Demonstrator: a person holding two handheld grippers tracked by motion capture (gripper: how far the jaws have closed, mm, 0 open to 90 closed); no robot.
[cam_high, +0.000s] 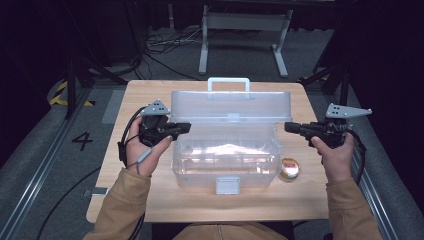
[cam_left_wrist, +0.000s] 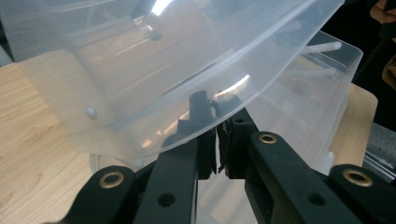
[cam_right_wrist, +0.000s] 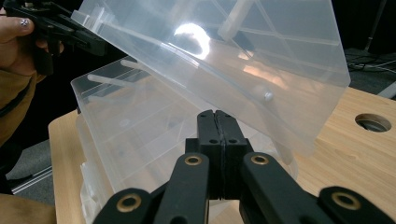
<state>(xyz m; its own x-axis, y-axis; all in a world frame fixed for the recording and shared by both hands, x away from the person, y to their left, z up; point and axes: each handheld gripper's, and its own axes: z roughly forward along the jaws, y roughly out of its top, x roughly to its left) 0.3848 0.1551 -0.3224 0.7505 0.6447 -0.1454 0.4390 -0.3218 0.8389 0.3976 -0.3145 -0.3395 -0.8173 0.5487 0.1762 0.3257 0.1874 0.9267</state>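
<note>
- Clear box (cam_high: 225, 160) sat mid-tabletop, long axis running left-right, front latch (cam_high: 227, 185) toward the near edge
- Lid (cam_high: 231, 106) was hinged up at the back, handle (cam_high: 228, 82) on top, toward the far edge
- Left gripper (cam_high: 186, 128) was at the lid's left end; in the left gripper view its tips (cam_left_wrist: 219, 135) sat right at the lid's lower rim (cam_left_wrist: 196, 100)
- Left jaws were narrow, with a thin gap between the pads; the rim seemed to run across the tips, but I couldn't tell whether it was pinched, since glare and clear plastic hid the contact
- Right gripper (cam_high: 289, 127) was just off the box's right end, apart from it, level with the lid-base seam
- Right jaws were fully closed on nothing; in the right gripper view the pads (cam_right_wrist: 217, 123) met flat with the lid's end (cam_right_wrist: 299, 93) above and beyond them
- Key relation: the lid lay between the two grippers, its long axis along the line joining them; left was the nearer one, at the rim, while right had clear air to the lid's end
- My read: swinging the lid depended on the left gripper; right would have to open and move inward to share the load
- Small round tin (cam_high: 289, 168) sat by the box's front right corner, untouched
</note>
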